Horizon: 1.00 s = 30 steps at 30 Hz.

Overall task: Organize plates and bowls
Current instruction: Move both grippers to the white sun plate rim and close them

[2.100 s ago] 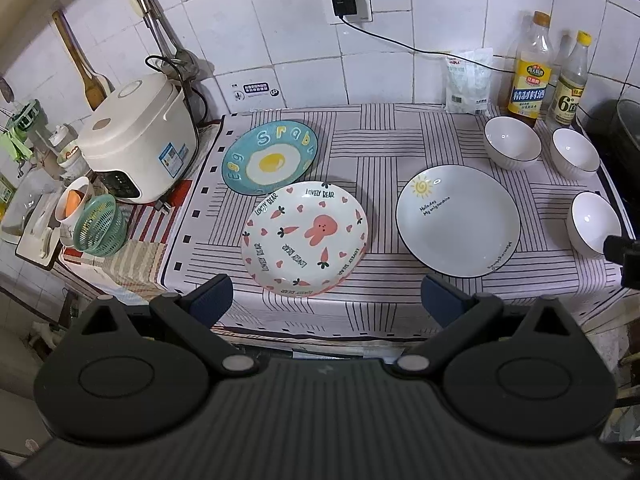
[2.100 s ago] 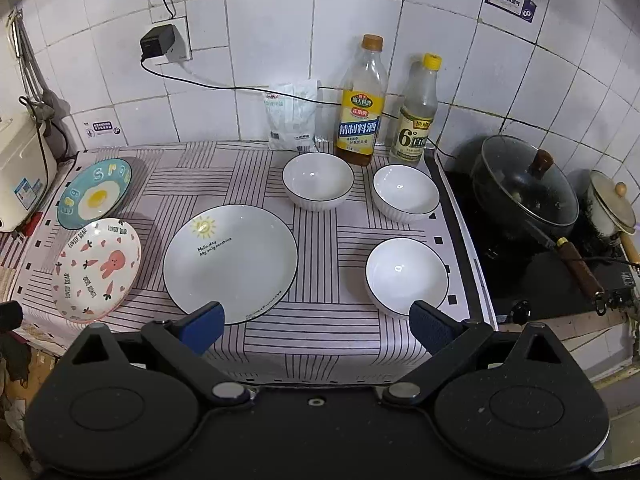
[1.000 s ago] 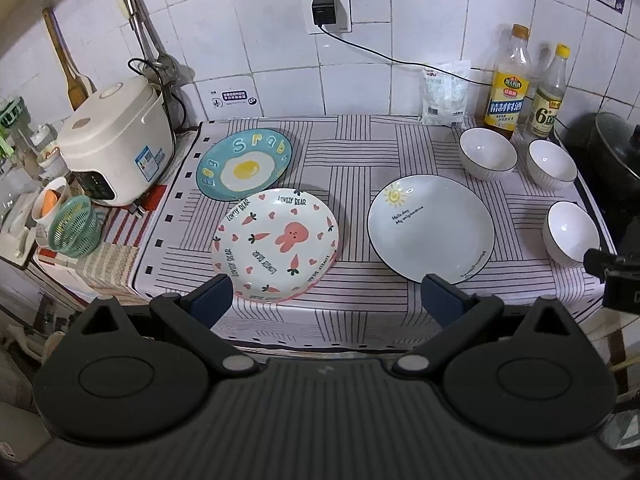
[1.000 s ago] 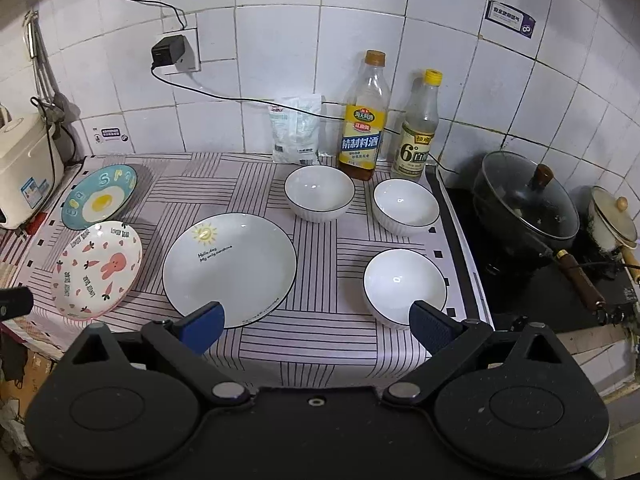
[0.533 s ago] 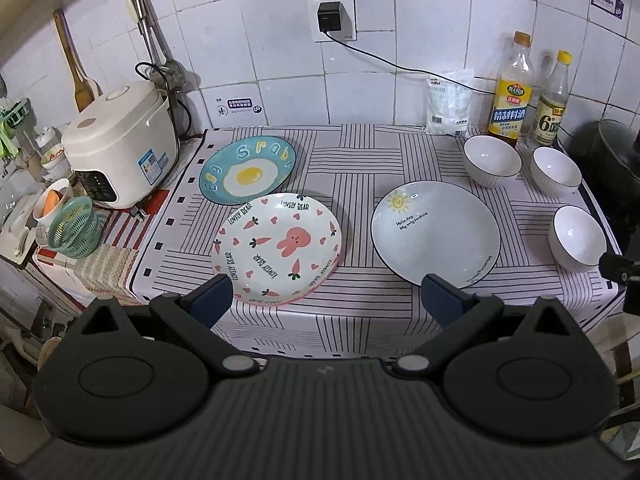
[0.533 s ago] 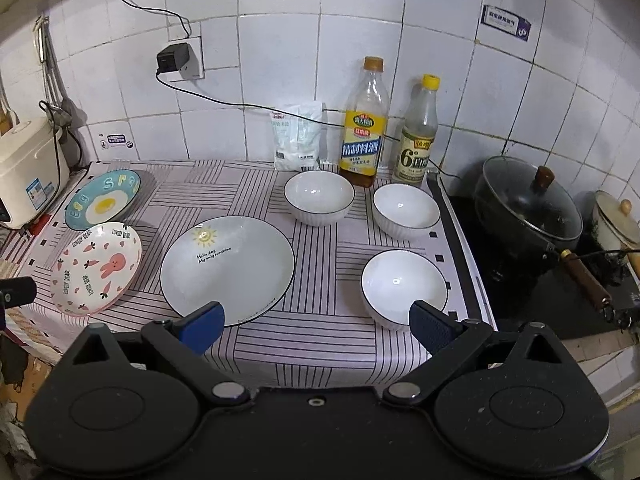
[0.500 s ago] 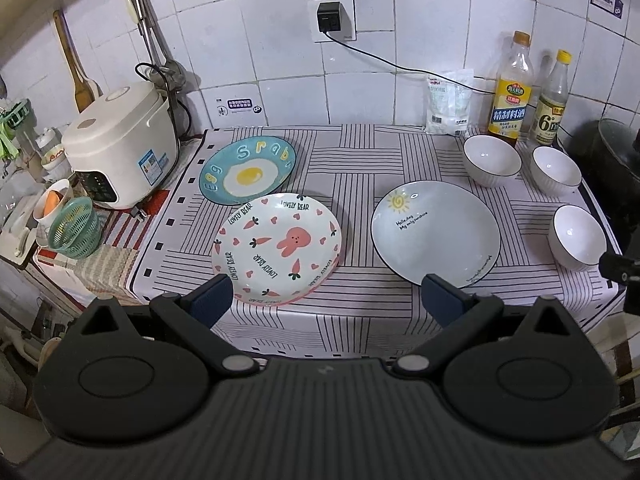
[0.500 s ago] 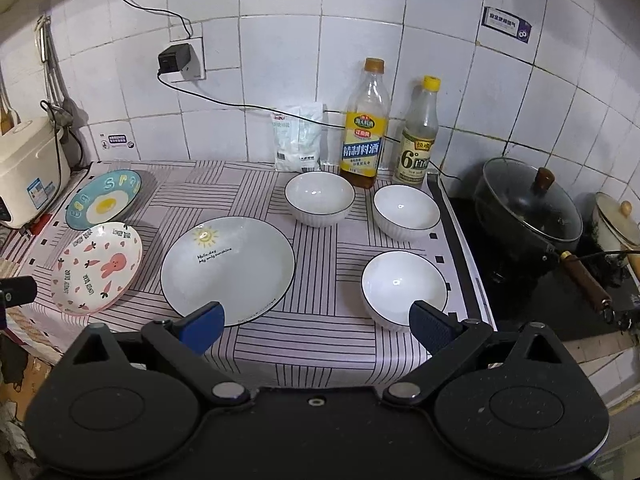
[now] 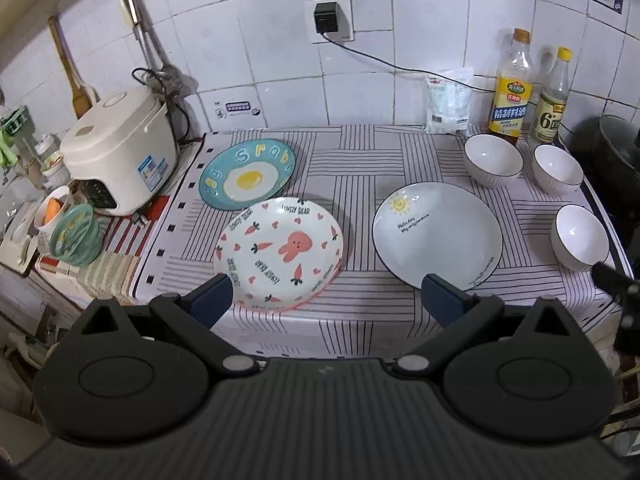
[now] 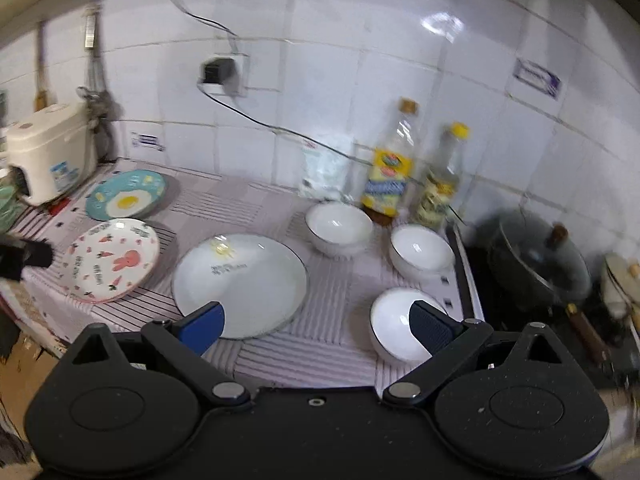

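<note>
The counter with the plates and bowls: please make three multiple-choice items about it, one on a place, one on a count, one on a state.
1. Where is the egg plate?
A. beside the rice cooker
B. inside a bowl
C. on the stove

2. How many white bowls?
A. one
B. three
C. five

3. The left hand-held gripper is:
A. shut on a plate
B. shut on a bowl
C. open, holding nothing

Answers: 1 A, it lies next to the cooker; 2 B, three bowls stand separately; 3 C, its fingers are wide apart.
</note>
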Each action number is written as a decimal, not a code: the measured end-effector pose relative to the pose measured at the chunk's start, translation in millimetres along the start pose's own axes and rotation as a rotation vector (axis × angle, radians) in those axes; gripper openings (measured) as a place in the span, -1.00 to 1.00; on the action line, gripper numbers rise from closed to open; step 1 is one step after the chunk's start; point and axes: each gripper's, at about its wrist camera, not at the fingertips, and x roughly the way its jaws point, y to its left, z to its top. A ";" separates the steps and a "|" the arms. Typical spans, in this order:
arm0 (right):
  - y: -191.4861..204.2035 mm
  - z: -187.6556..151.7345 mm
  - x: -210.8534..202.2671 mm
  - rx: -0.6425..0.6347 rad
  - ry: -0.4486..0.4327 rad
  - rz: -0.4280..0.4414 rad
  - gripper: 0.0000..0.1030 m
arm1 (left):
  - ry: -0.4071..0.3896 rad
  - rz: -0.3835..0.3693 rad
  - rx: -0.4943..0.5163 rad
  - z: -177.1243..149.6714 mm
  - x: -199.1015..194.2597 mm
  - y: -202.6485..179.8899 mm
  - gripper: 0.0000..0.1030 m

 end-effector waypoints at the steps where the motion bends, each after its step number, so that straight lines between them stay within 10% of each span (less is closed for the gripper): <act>1: 0.7 -0.8 1.4 -0.026 -0.024 0.027 0.95 | 0.000 -0.006 0.001 2.1 4.1 0.0 0.98; 7: 6.6 -13.0 31.9 -0.126 -0.176 0.125 0.95 | 0.040 -0.083 -0.041 8.5 53.0 1.3 0.93; 15: -3.9 -41.4 123.0 0.097 -0.108 0.291 0.92 | 0.040 -0.201 -0.105 5.7 117.4 -5.7 0.93; 23: -14.1 -82.1 194.3 0.254 -0.034 0.320 0.62 | 0.106 -0.160 -0.104 -15.6 207.0 -43.2 0.87; 30: -24.5 -94.8 229.4 0.350 -0.011 0.348 0.26 | 0.210 -0.199 -0.139 -26.5 252.5 -51.1 0.27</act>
